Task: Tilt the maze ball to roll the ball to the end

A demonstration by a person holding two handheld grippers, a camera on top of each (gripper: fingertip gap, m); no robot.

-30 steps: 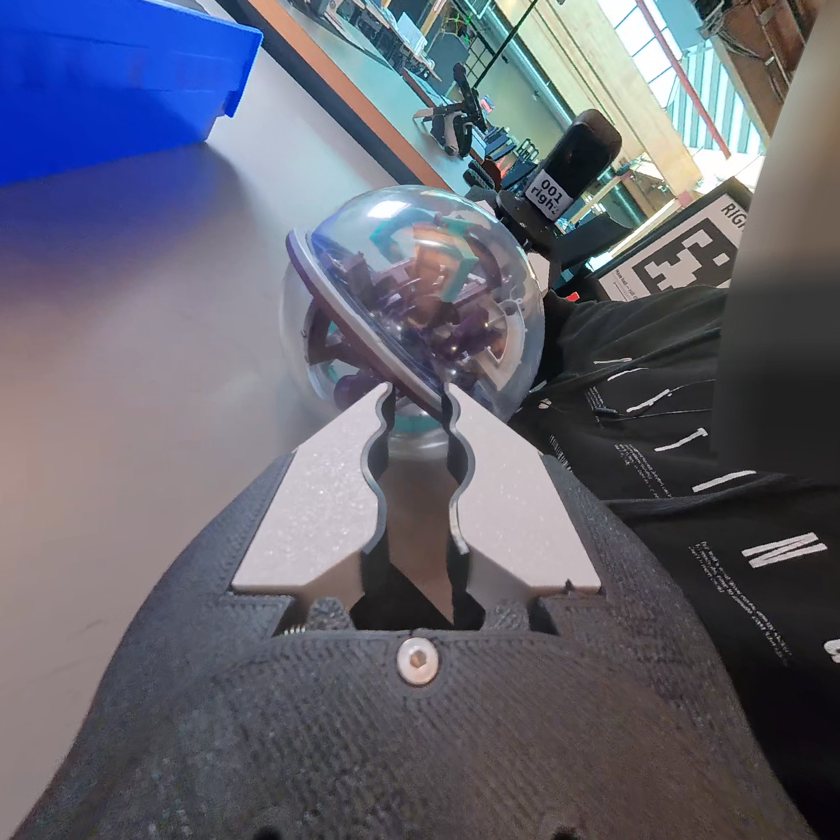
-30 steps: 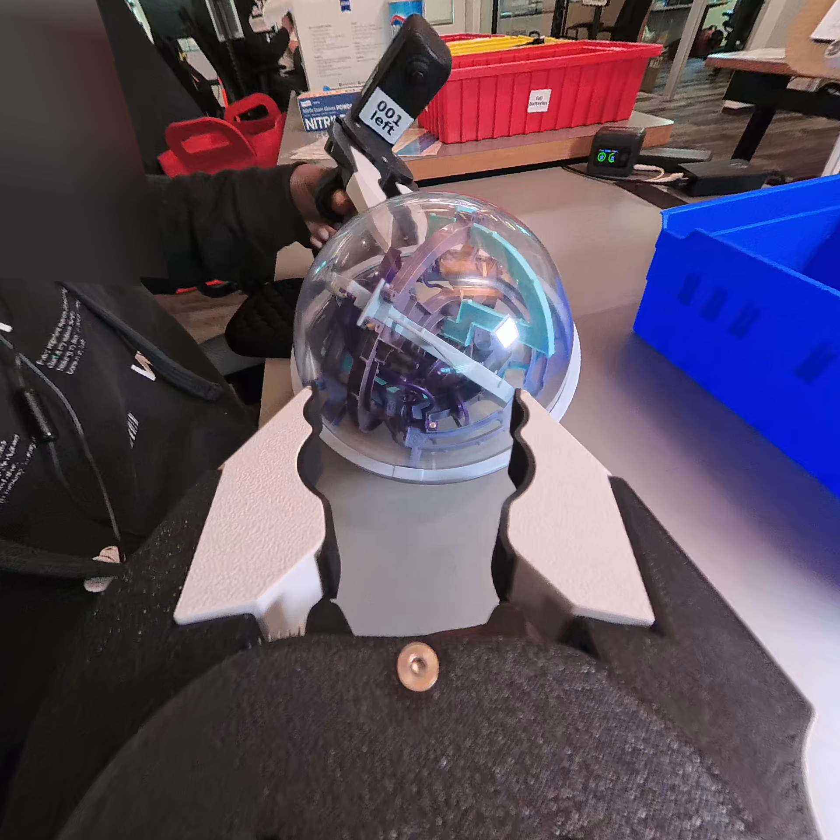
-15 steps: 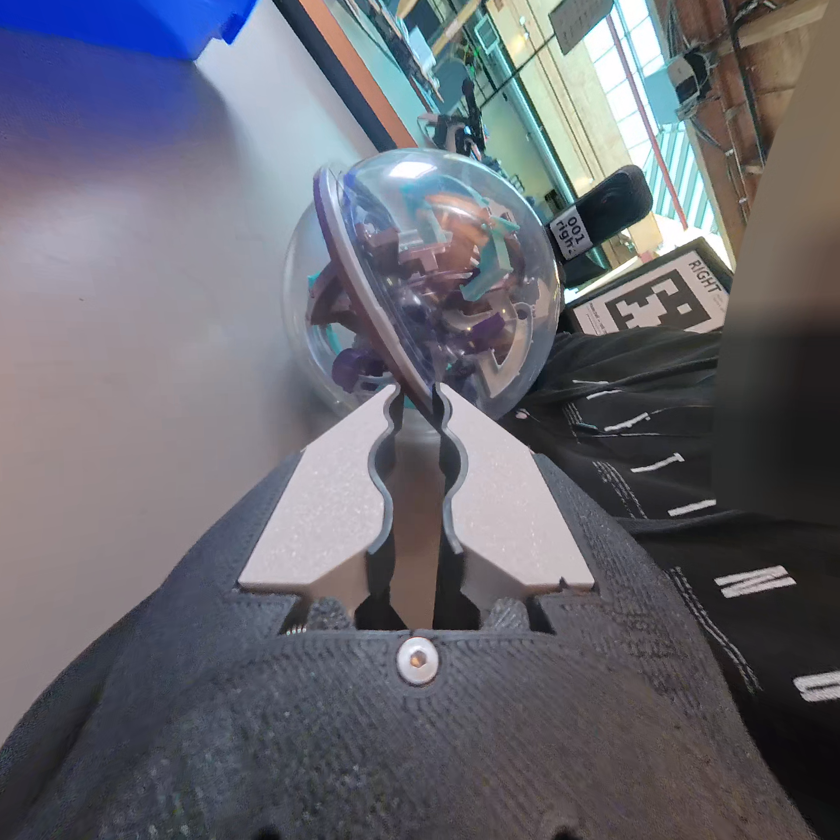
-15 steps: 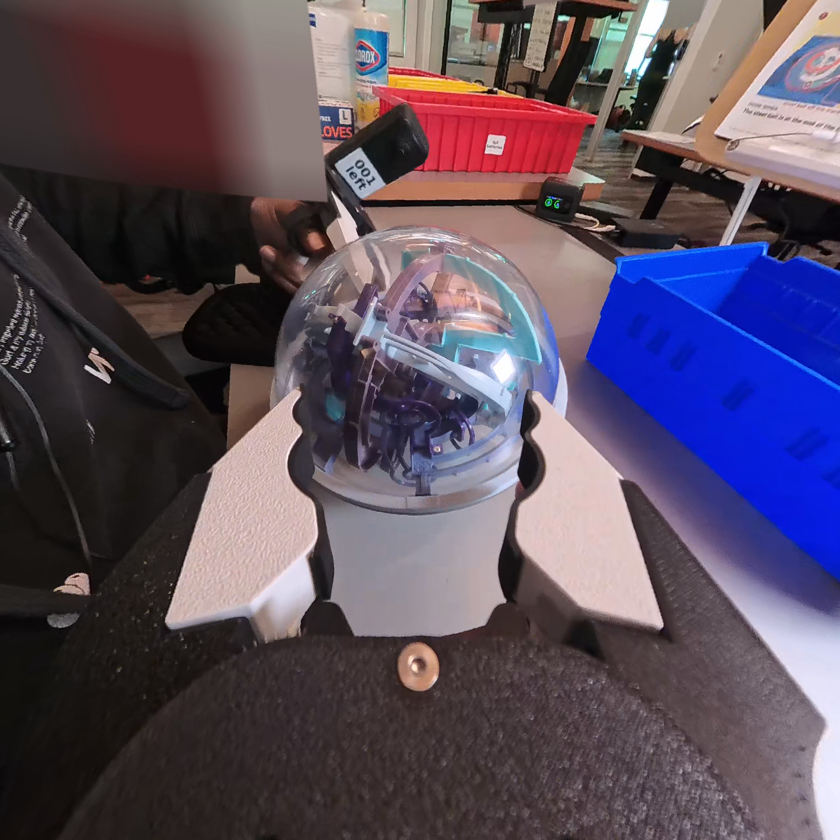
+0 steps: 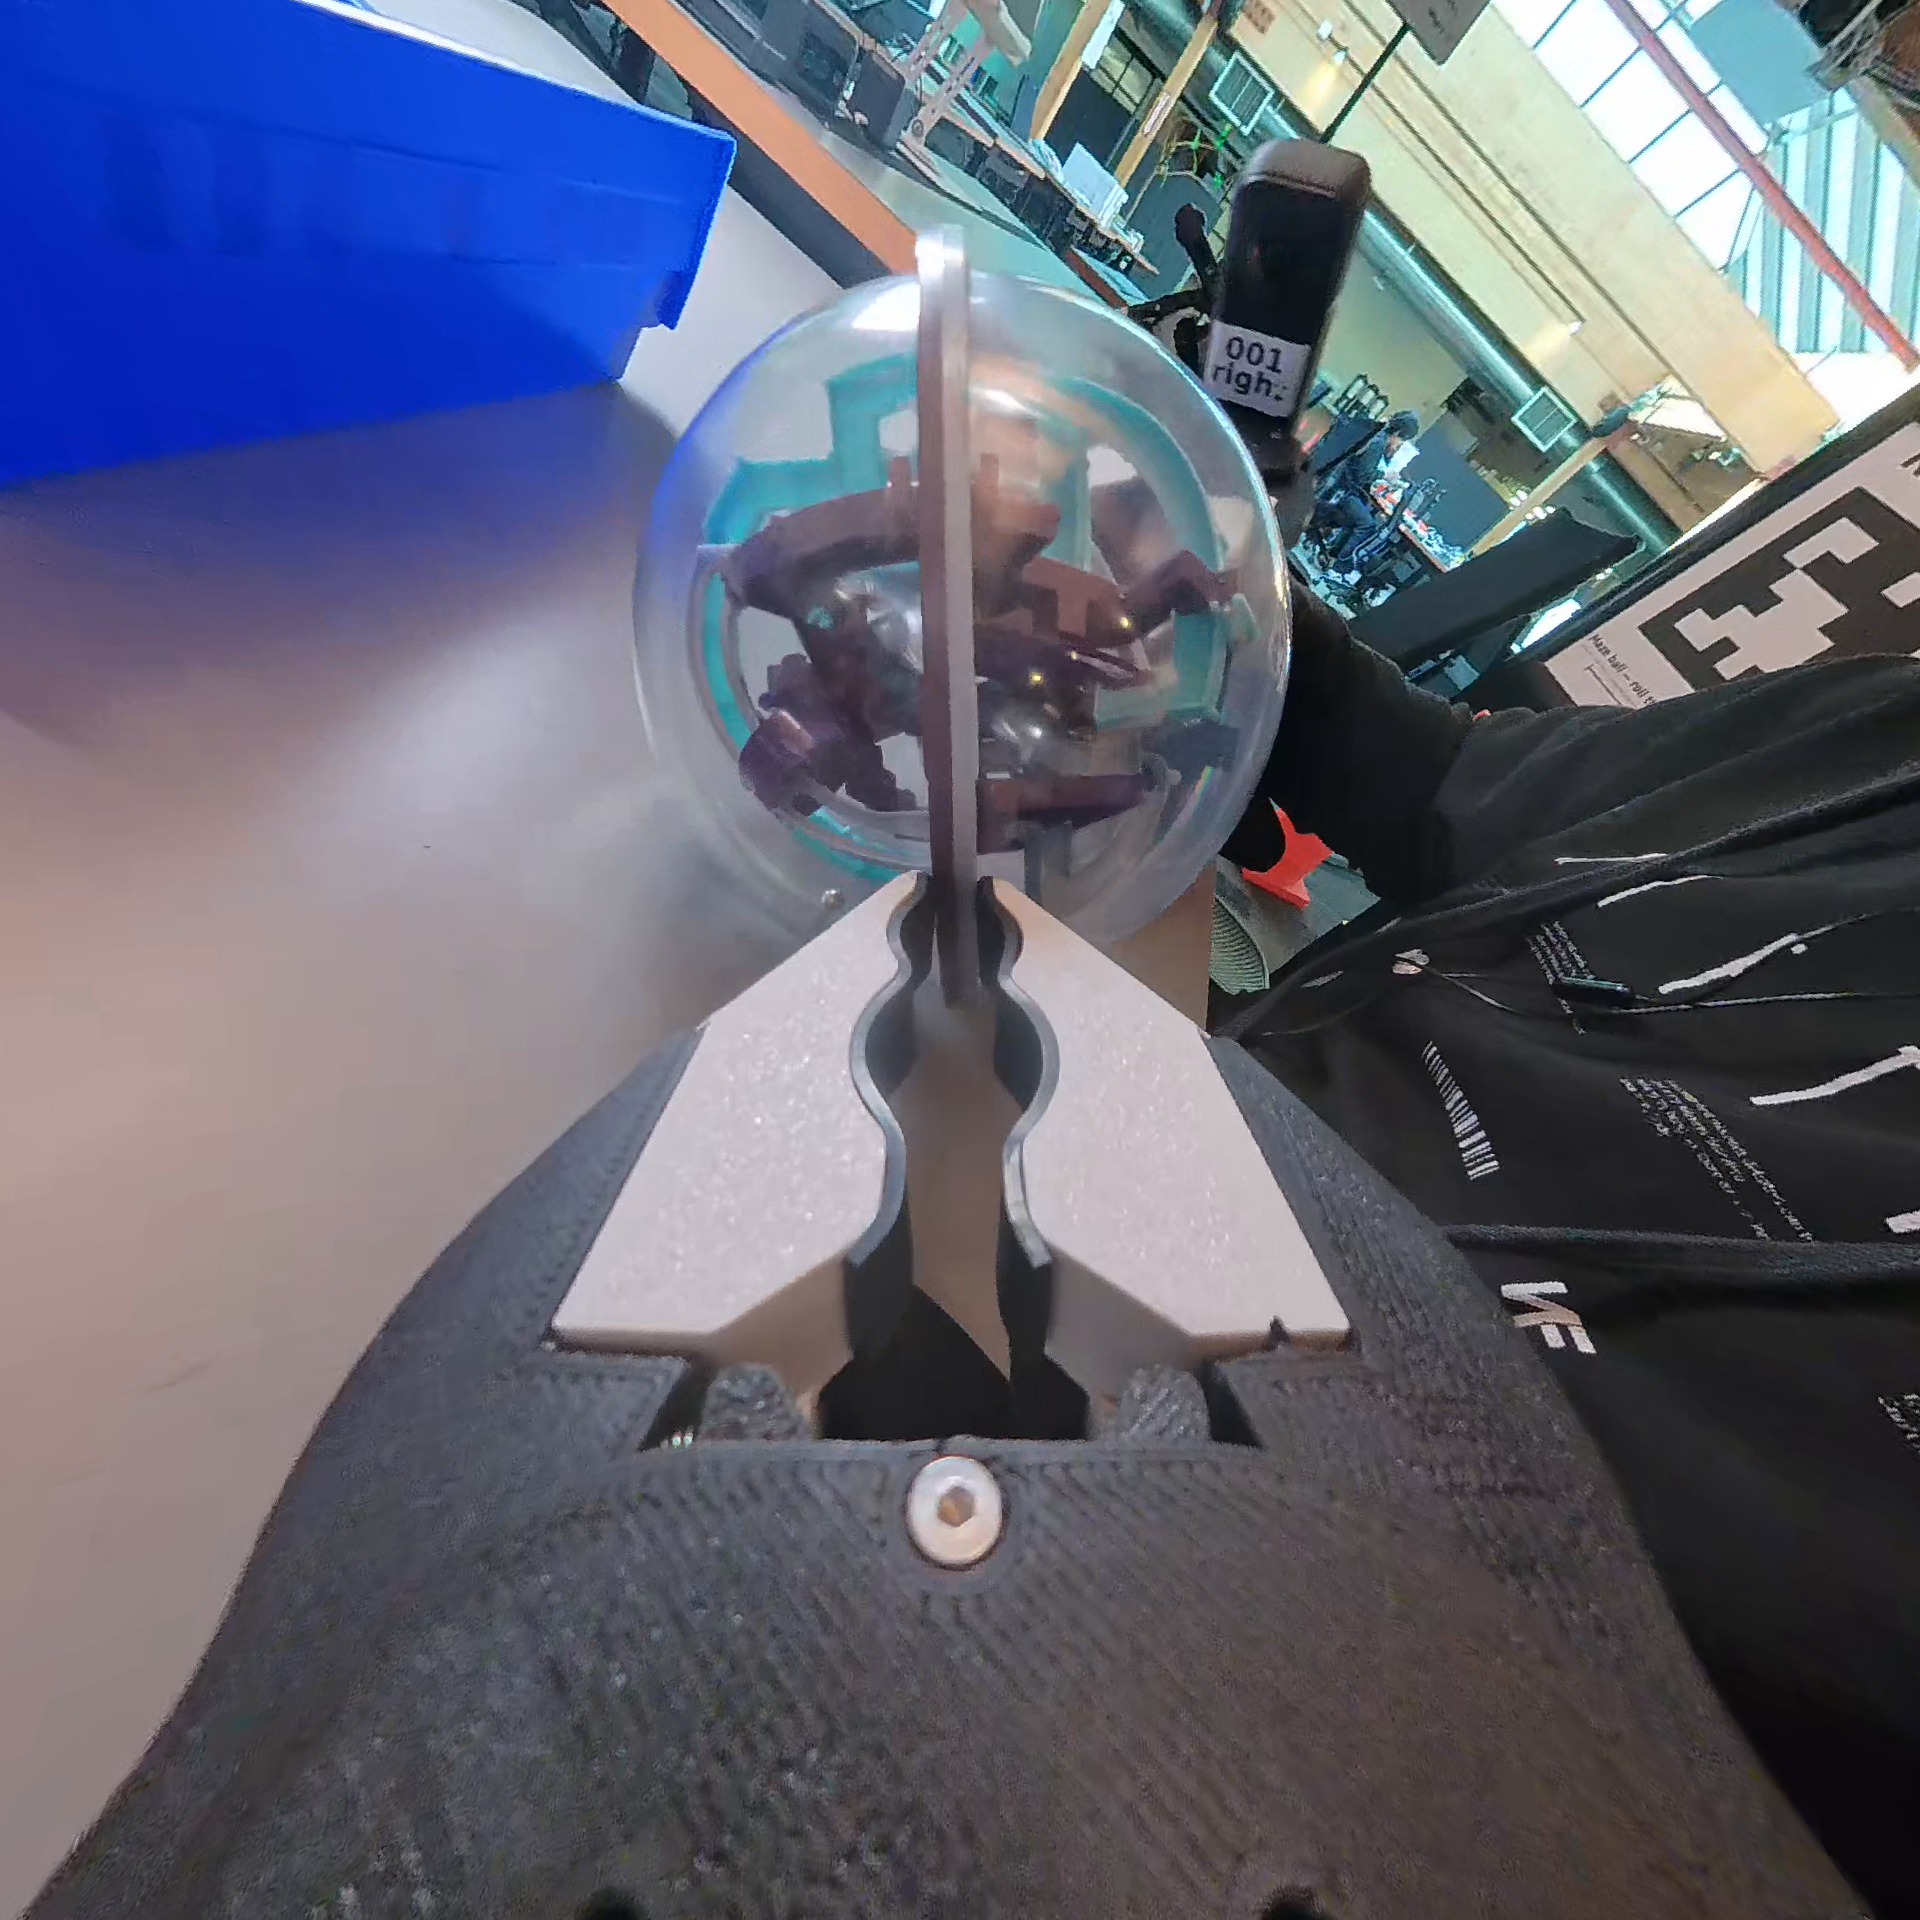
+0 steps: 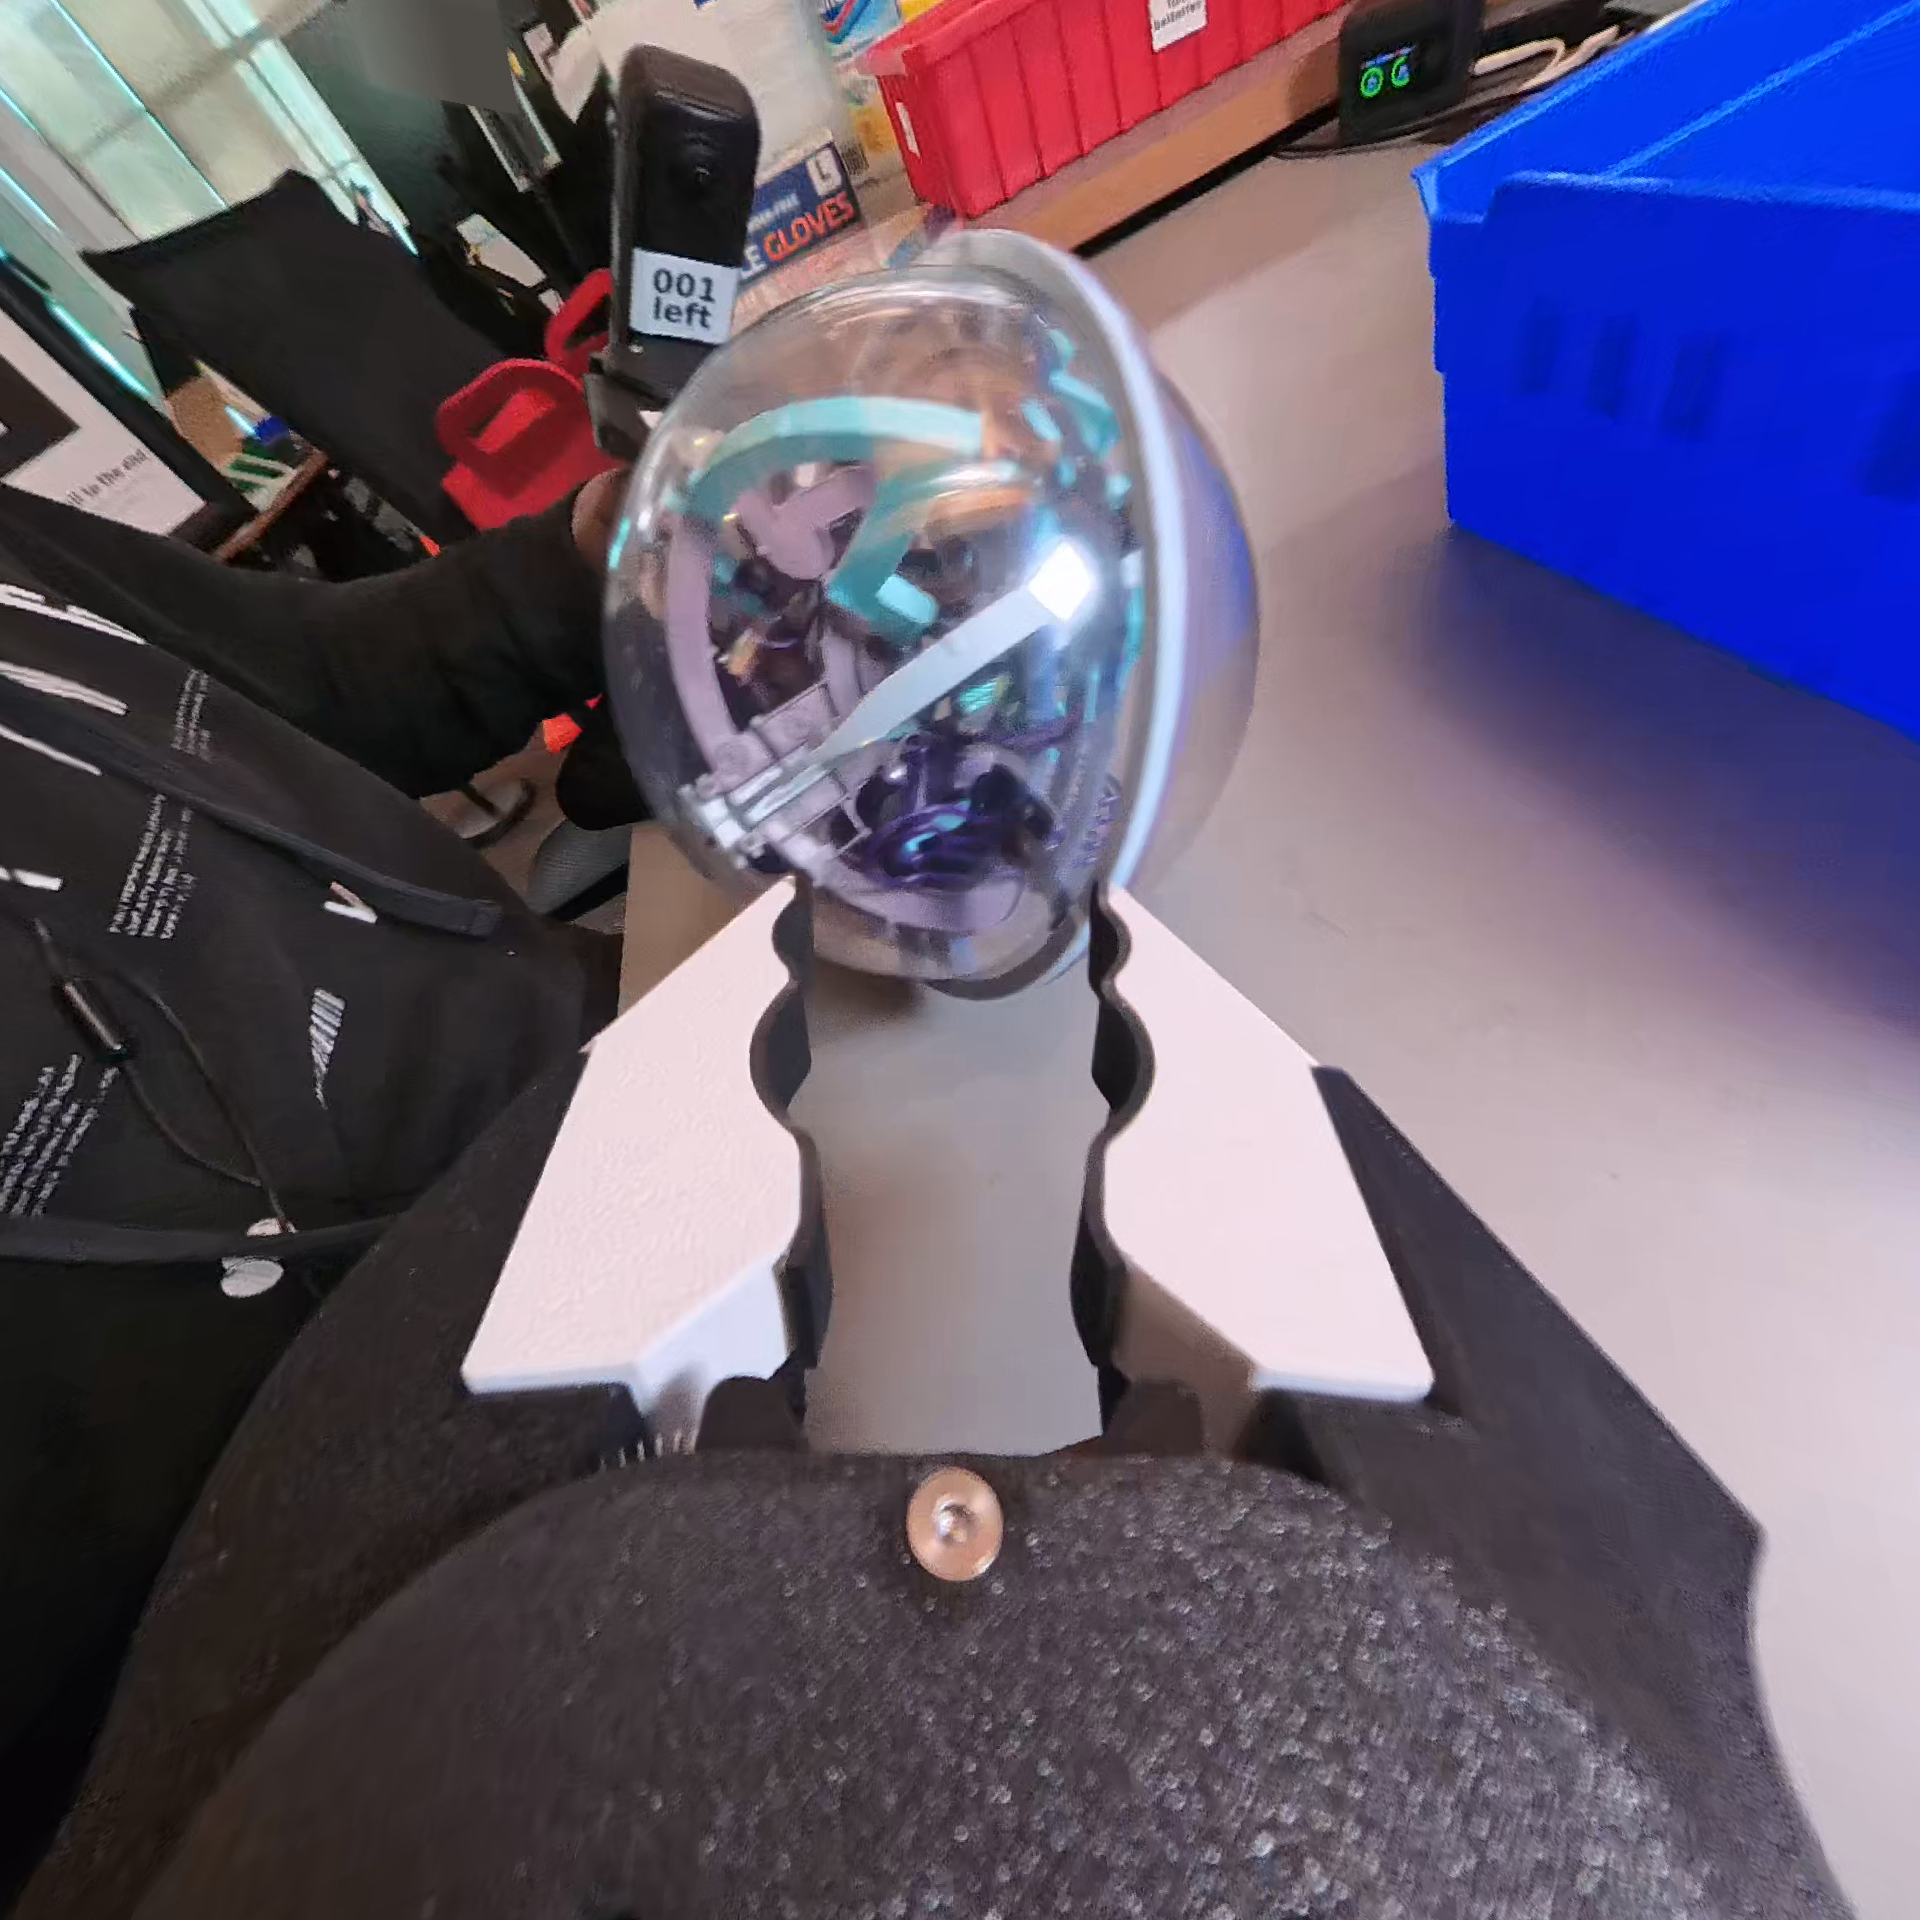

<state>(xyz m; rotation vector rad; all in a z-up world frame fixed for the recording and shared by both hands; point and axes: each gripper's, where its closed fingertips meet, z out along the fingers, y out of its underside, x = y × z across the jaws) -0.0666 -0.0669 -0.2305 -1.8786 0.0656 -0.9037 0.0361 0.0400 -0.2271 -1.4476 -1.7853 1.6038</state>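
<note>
The maze ball [image 5: 1091, 623] is a clear sphere with teal, purple and brown tracks inside and a grey rim [image 5: 940, 520] around its middle. It is held up over the grey table's edge. My left gripper [image 5: 951, 894] is shut on the lower edge of the rim, which stands upright and edge-on to this view. In the right wrist view the maze ball [image 6: 914, 623] is tilted, and my right gripper [image 6: 940, 925] is shut on its underside. Each view shows the other gripper's black camera behind the ball. I cannot make out the small ball inside.
A blue bin [image 5: 312, 229] stands on the grey table [image 5: 312, 935]; it also shows at the right in the right wrist view [image 6: 1683, 364]. A person's black sweater [image 5: 1662, 1039] is close beside the ball. A red bin [image 6: 1091, 83] sits on a far table.
The ball has been turned: its rim went from slanted to upright in the left wrist view. In the right wrist view it now leans over, and the right fingers grip lower and narrower.
</note>
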